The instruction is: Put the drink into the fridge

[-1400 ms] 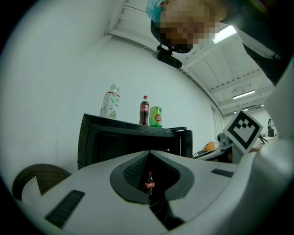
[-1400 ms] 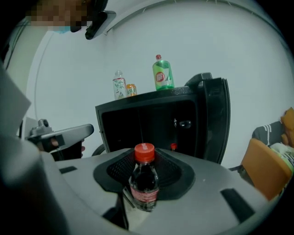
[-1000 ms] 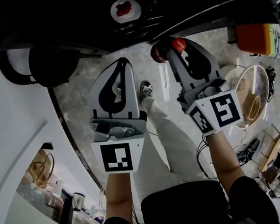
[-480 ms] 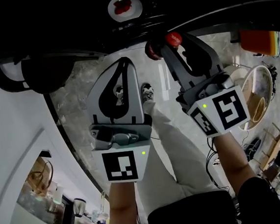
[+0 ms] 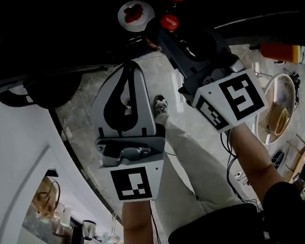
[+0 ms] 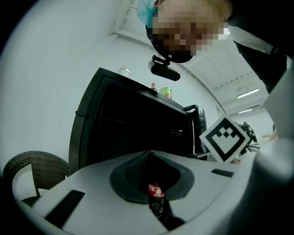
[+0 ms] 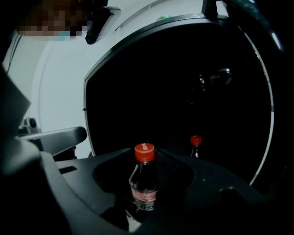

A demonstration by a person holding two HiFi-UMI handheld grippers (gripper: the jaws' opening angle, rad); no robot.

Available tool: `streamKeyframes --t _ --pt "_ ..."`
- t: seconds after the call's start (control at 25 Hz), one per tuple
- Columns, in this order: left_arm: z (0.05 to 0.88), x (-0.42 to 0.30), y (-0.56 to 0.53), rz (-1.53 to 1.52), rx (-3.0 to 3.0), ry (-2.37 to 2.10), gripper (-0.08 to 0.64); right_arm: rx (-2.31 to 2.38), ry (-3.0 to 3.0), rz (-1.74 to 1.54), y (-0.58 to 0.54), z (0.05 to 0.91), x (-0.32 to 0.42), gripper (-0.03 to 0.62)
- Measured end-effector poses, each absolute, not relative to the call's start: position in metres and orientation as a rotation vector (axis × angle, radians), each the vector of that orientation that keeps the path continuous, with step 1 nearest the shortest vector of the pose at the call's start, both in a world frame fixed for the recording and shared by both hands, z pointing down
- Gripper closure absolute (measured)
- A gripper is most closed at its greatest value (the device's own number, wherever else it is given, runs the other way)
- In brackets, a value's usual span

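Right gripper [image 5: 172, 35] clamped on bottle [image 7: 144, 180] at body, cap up, so it goes in upright. Bottle in the air at fridge [image 7: 183, 92] opening, not shelved yet. Left gripper [image 5: 131, 67] closed, nothing held, parked aside out of your way.

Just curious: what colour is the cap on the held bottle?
Orange-red cap on the bottle; clearest in the right gripper view.

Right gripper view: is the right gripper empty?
No: the right gripper is shut on an upright clear bottle with a red cap.
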State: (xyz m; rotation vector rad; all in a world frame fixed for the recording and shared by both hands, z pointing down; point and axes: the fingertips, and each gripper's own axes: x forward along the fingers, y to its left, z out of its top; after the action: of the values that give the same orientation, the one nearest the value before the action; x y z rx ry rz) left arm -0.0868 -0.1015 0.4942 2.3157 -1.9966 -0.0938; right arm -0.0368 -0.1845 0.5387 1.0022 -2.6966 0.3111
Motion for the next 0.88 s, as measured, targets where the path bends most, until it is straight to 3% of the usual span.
streamKeyframes --t 0.88 --pt "0.498 -0.092 -0.108 -0.06 2.283 -2.024 0.551 0.976 -2.752 0.267 -0.28 0.549 -0.102 0.453"
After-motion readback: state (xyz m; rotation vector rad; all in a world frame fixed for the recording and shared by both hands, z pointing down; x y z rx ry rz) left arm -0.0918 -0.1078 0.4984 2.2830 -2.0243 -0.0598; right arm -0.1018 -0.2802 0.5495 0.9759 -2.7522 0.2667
